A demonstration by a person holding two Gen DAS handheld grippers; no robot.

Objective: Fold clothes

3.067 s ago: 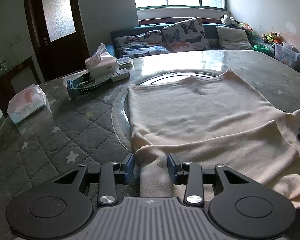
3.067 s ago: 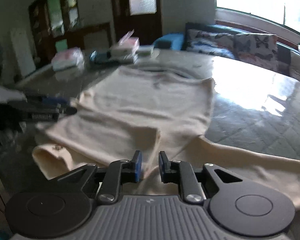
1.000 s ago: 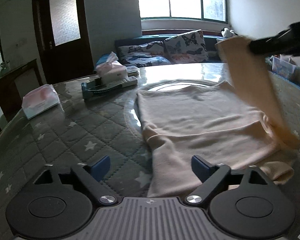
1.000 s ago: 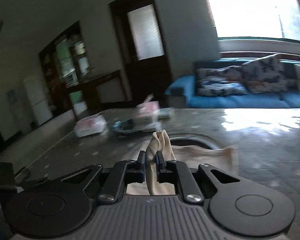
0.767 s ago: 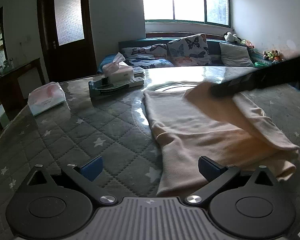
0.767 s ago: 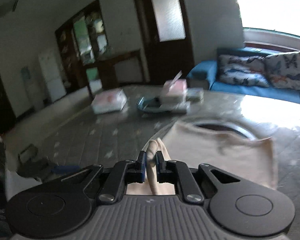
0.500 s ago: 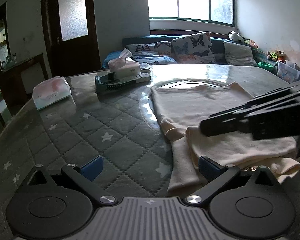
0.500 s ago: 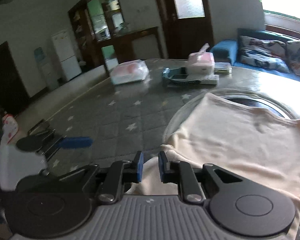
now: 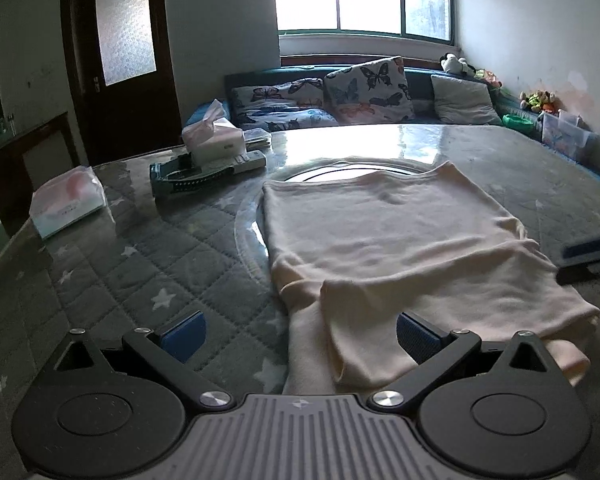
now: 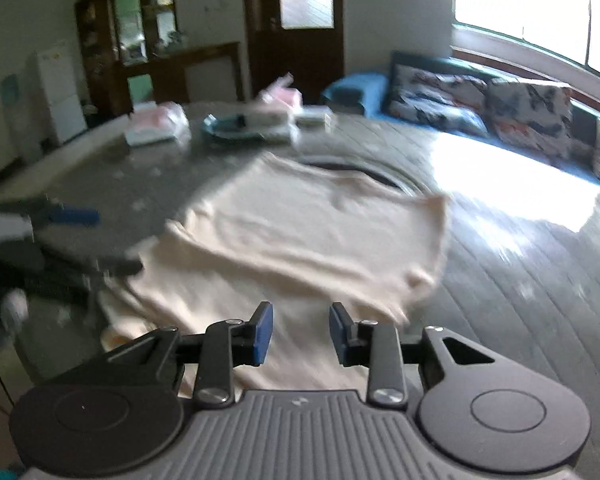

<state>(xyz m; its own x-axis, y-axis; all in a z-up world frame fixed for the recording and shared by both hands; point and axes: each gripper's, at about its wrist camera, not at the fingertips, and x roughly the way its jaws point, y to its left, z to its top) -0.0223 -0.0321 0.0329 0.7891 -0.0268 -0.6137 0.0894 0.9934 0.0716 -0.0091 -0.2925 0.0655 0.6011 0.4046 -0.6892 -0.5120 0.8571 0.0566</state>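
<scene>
Left wrist writing: none we can read.
left gripper (image 9: 298,330): wide open, empty.
right gripper (image 10: 299,334): opening, has let go of the cream shirt (image 9: 384,240).

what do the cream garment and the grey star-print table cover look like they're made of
Cream garment: soft matte knit, probably cotton jersey; it drapes limply, with rounded folds and rolled edges.

Grey star-print table cover: quilted fabric, going by the stitched diamond pattern. A glossy clear layer, glass or plastic, seems to lie over it, since the window glare reflects sharply off it.

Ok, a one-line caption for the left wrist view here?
Left tongs wide open above the near edge of a partly folded cream garment on the star-quilted table.
</scene>
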